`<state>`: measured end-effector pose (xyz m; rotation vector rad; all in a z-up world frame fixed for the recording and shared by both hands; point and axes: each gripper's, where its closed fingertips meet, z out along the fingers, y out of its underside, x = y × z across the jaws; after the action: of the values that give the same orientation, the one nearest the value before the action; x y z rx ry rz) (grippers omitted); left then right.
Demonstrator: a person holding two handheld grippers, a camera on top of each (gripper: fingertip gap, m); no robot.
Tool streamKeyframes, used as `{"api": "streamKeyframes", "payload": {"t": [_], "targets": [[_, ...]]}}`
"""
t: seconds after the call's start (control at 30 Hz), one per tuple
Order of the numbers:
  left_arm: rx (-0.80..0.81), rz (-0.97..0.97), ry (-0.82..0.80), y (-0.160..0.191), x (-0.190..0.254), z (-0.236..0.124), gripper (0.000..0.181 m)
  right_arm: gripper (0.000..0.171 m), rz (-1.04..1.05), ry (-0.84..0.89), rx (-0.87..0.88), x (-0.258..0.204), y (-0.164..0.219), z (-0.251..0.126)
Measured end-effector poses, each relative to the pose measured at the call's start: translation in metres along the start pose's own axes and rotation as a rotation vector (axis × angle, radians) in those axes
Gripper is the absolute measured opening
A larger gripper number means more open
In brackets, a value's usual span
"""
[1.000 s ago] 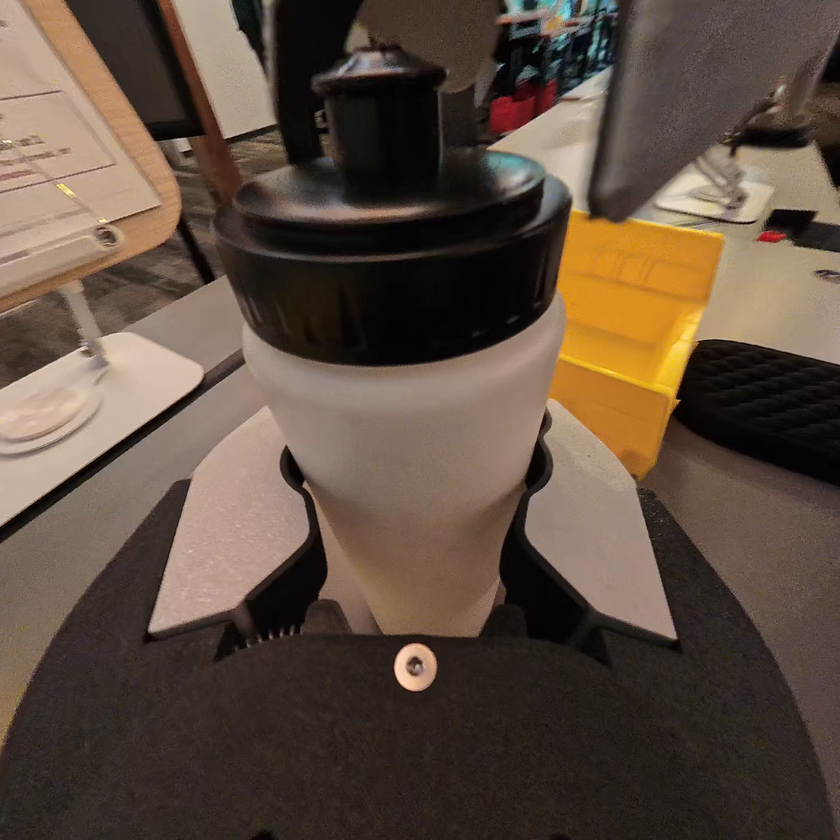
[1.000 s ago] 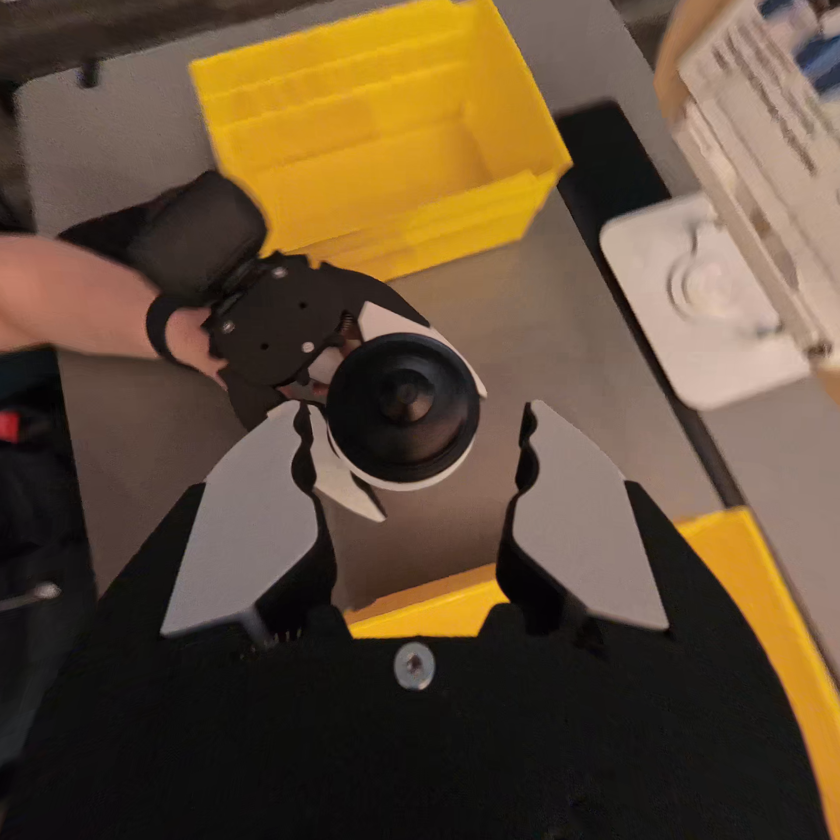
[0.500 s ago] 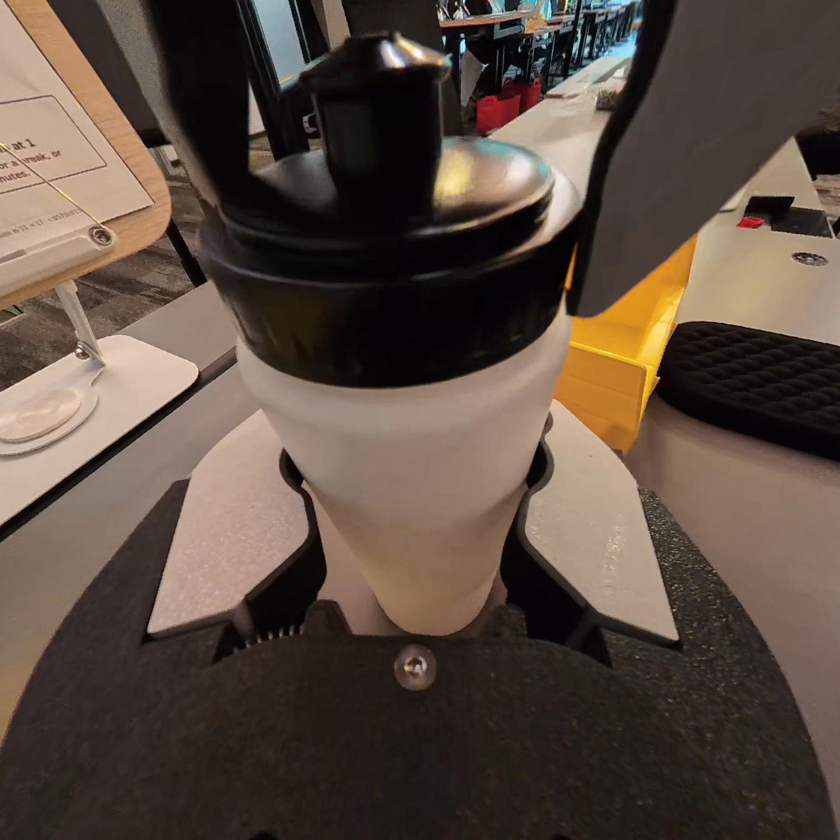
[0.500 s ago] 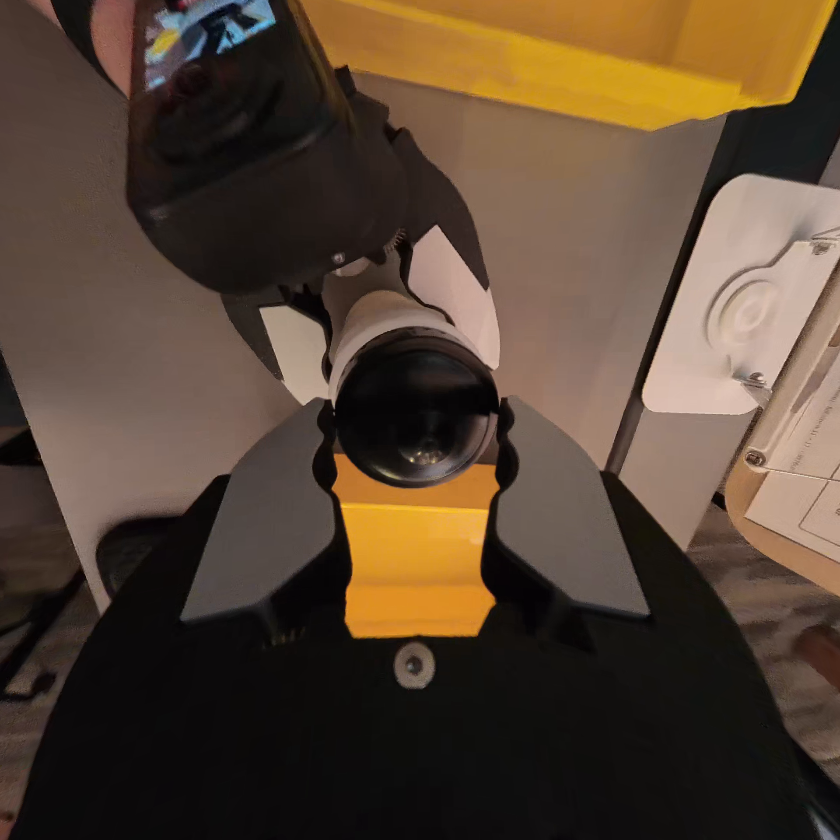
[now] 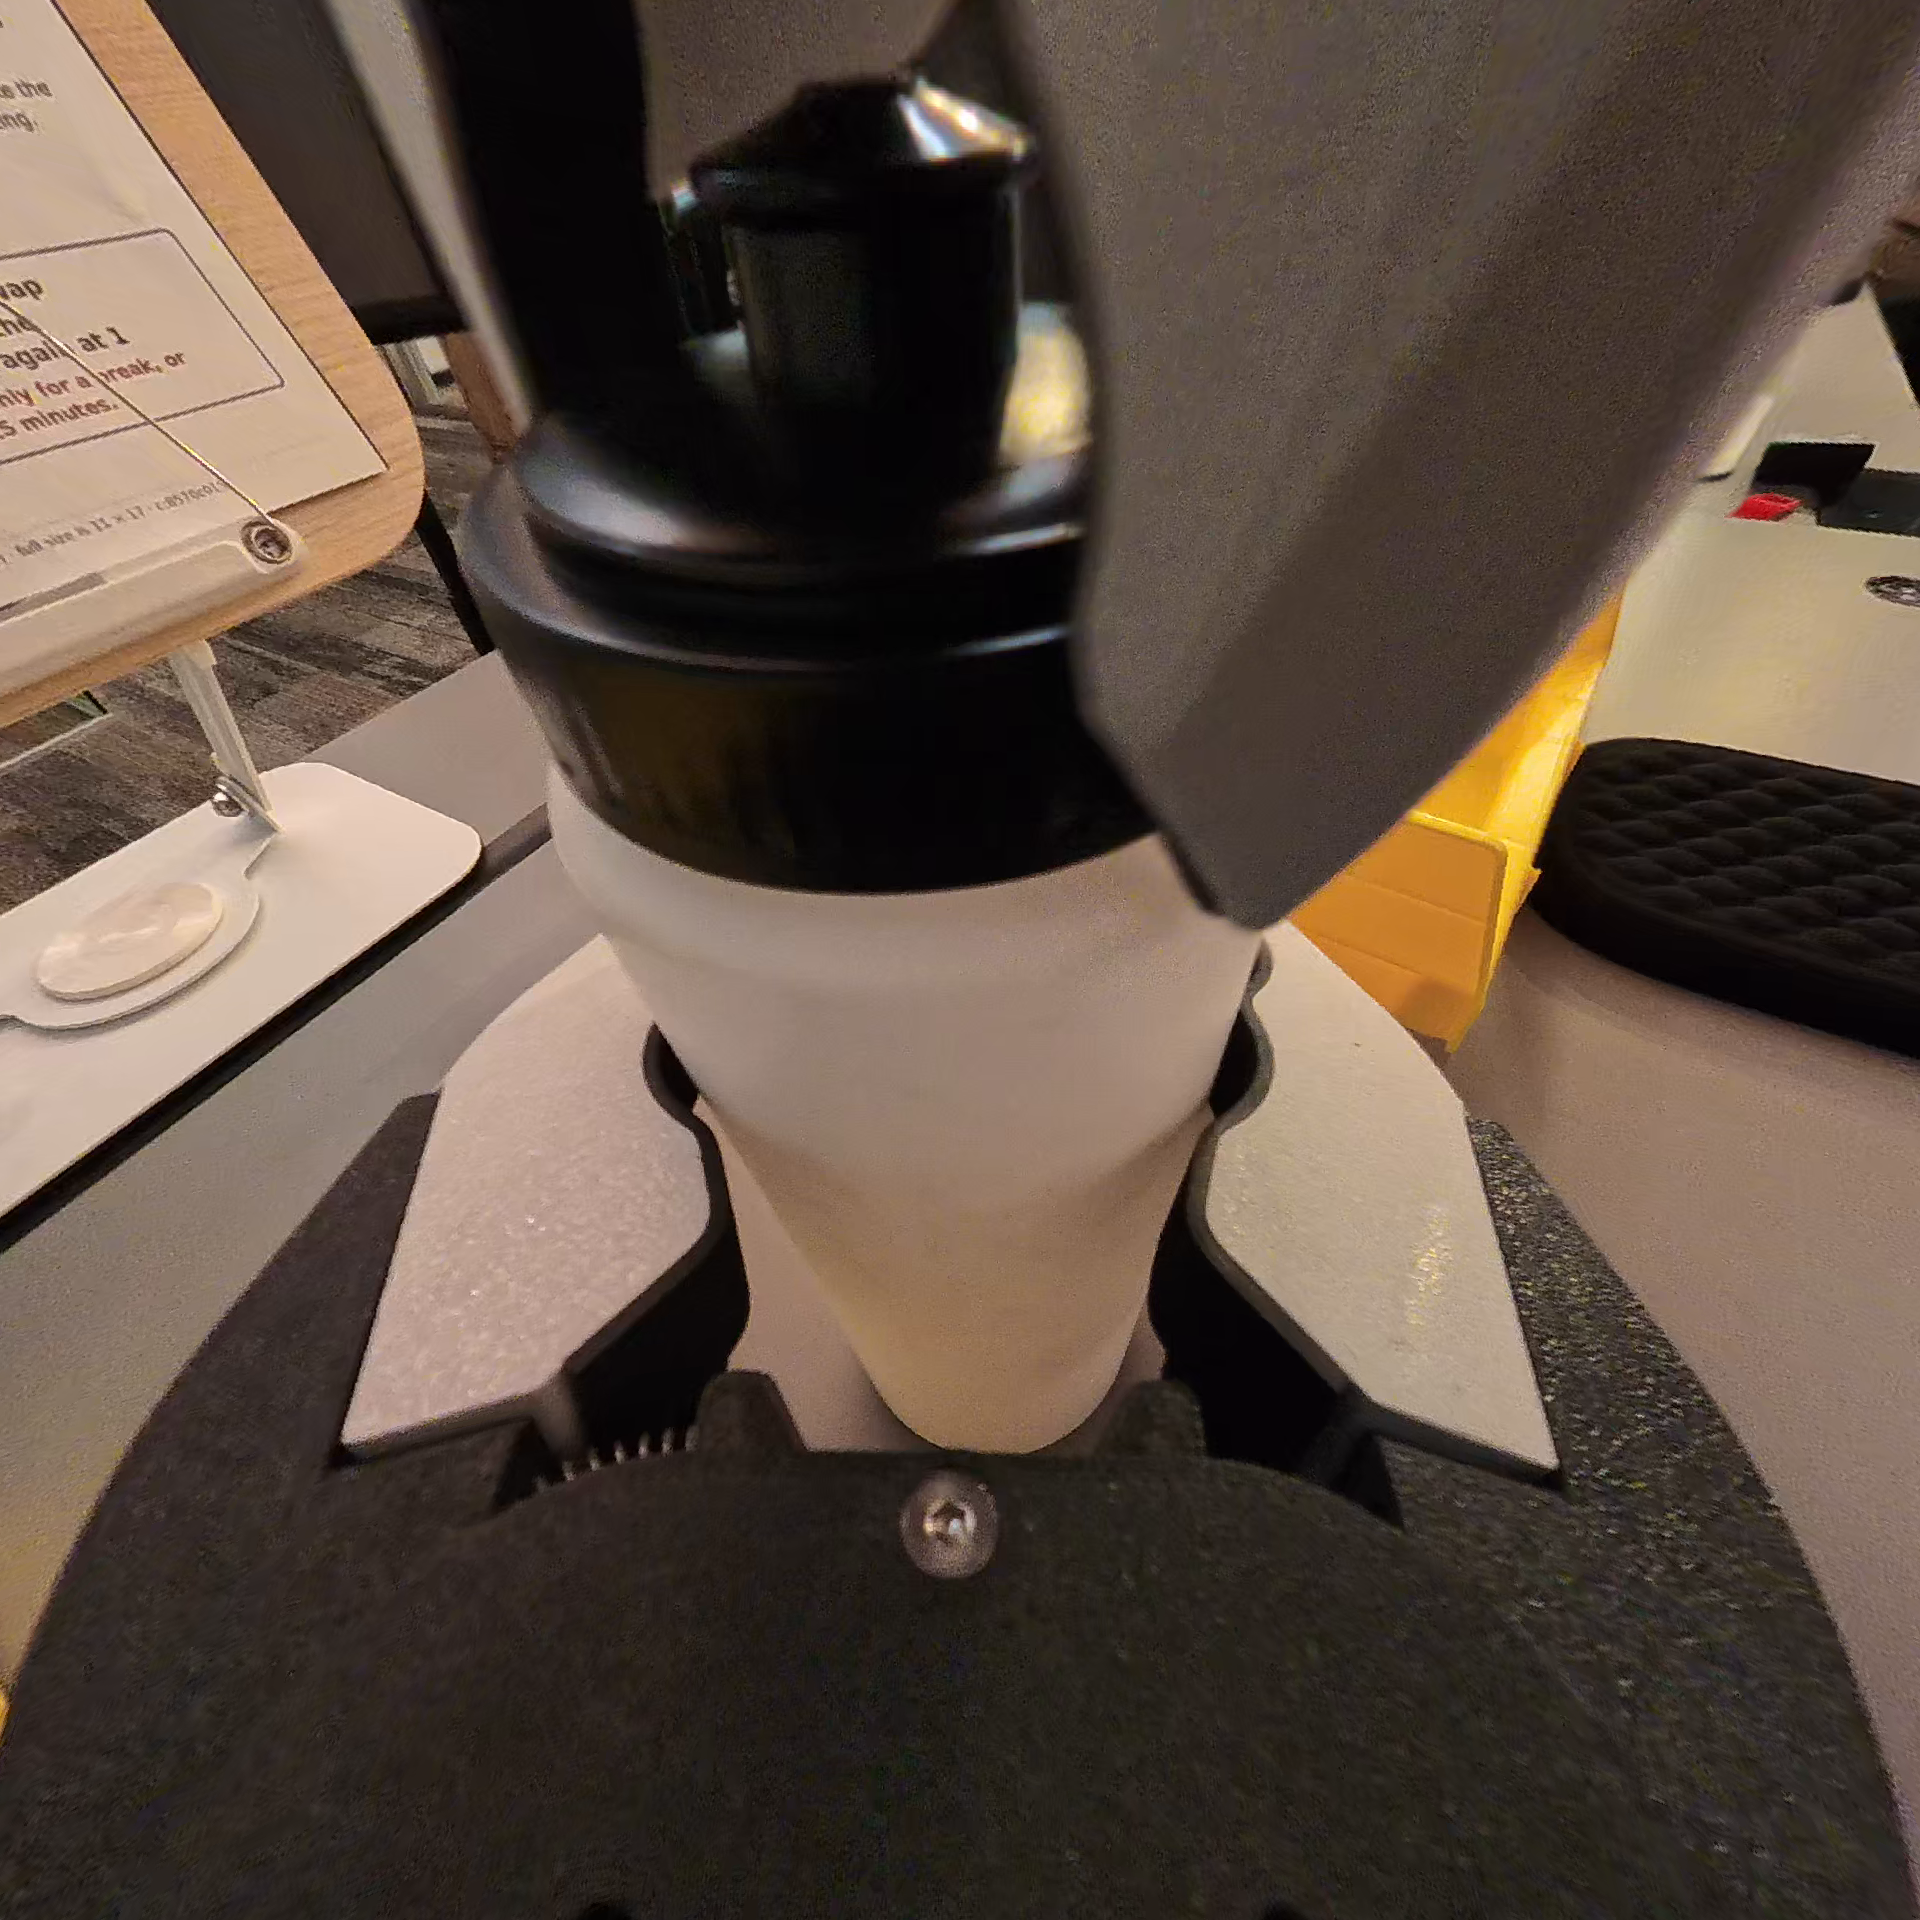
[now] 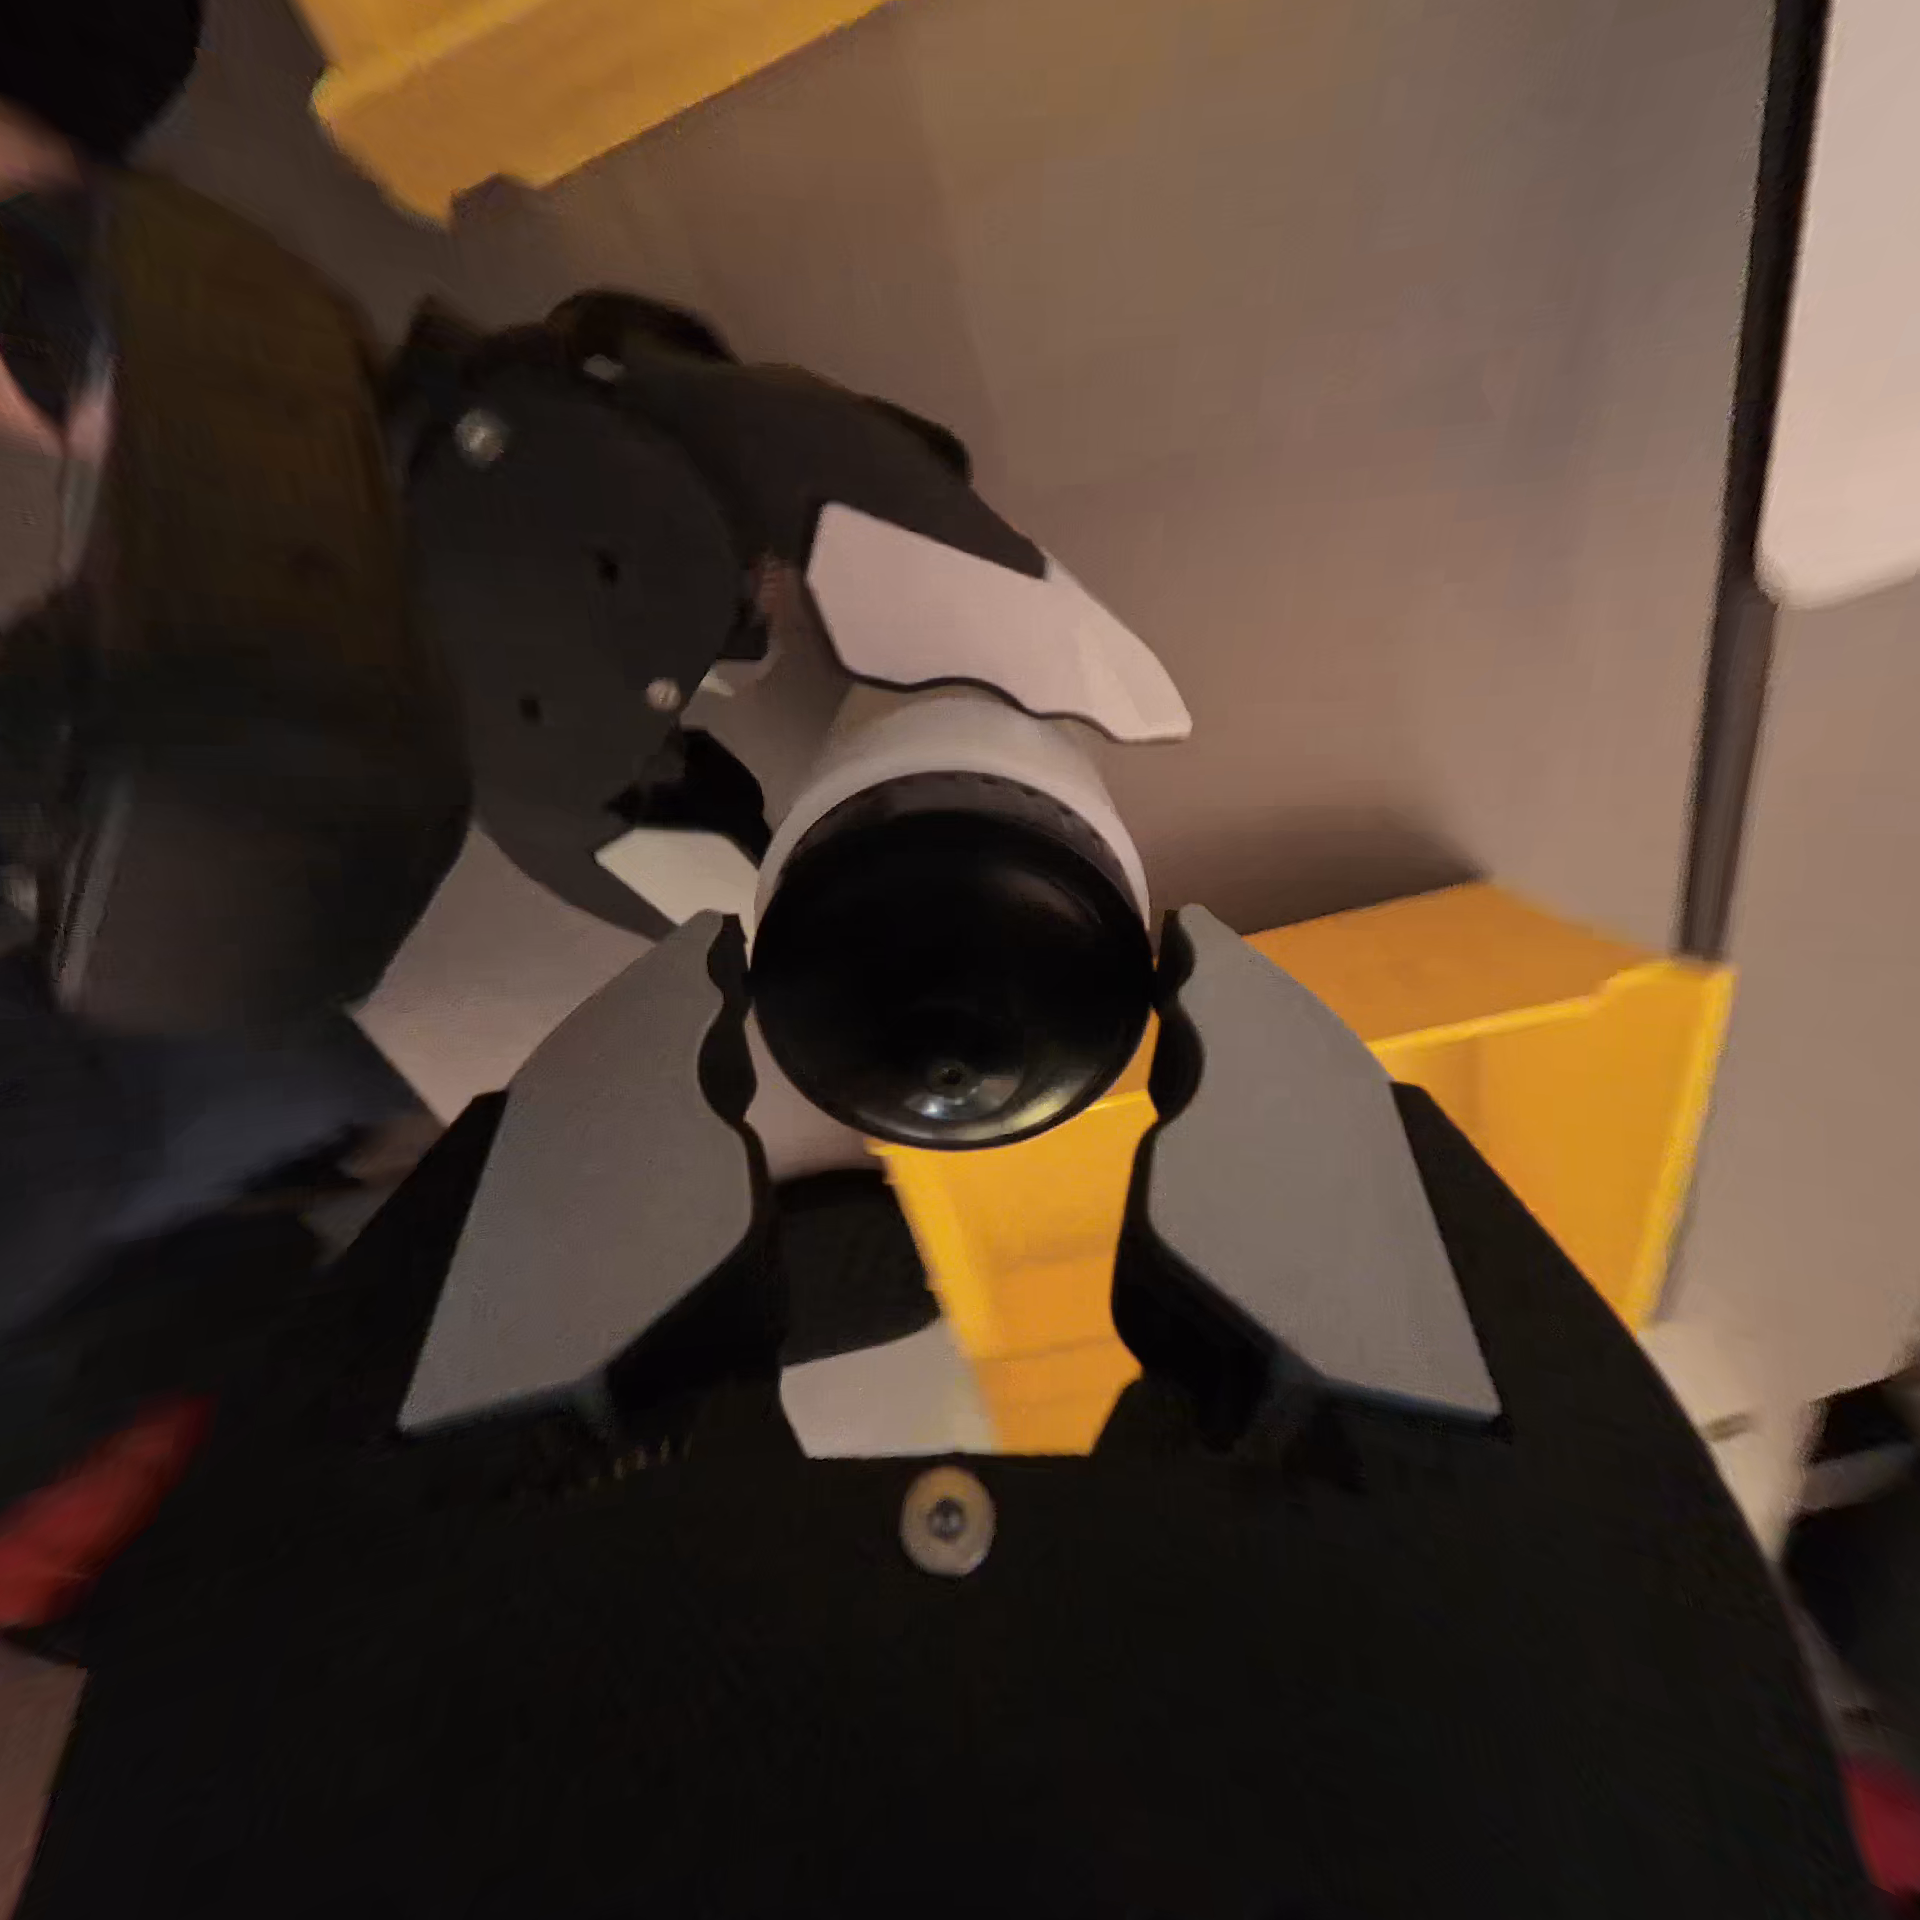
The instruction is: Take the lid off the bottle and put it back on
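A white bottle with a black spouted lid stands upright between my left gripper's fingers, which are shut on its body. The lid sits on the bottle. My right gripper comes down from above and its fingers press both sides of the lid. One of its grey fingers covers the lid's right side in the left wrist view. The right wrist view shows the bottle body and the left gripper's fingers below the lid.
A yellow bin sits right behind the bottle, with a black mat to its right. A wooden sign board on a white base stands at the left. A second yellow bin lies farther off on the grey table.
My right gripper went from open above the bottle to shut on the lid, then turned around it. The left gripper kept its hold on the bottle.
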<state>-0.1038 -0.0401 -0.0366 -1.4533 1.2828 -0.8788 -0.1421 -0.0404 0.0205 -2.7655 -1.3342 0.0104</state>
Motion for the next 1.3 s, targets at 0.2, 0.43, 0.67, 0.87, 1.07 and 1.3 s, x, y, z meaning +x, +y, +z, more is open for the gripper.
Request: {"api": "streamKeyframes", "payload": {"t": [0.2, 0.43, 0.67, 0.87, 1.07, 1.3], "targets": [[-0.002, -0.015, 0.020, 0.000, -0.001, 0.000, 0.099, 0.079, -0.005, 0.021, 0.074, 0.001, -0.007, -0.014], [-0.007, -0.001, 0.018, 0.000, 0.001, 0.001, 0.099, 0.074, 0.275, -0.018, -0.049, 0.004, 0.002, -0.003], [0.007, -0.020, 0.027, -0.001, -0.001, 0.001, 0.099, 0.075, -0.202, 0.145, 0.042, 0.003, -0.009, -0.018], [-0.001, -0.003, 0.019, 0.000, 0.001, 0.001, 0.099, 0.075, 0.192, 0.054, -0.081, 0.005, 0.007, -0.005], [0.004, -0.013, 0.033, 0.000, 0.000, 0.001, 0.099, 0.073, -0.379, 0.113, -0.050, 0.004, 0.002, -0.009], [0.014, -0.046, 0.035, -0.001, -0.004, 0.000, 0.099, 0.078, 0.062, 0.036, 0.029, 0.012, 0.002, -0.015]]}}
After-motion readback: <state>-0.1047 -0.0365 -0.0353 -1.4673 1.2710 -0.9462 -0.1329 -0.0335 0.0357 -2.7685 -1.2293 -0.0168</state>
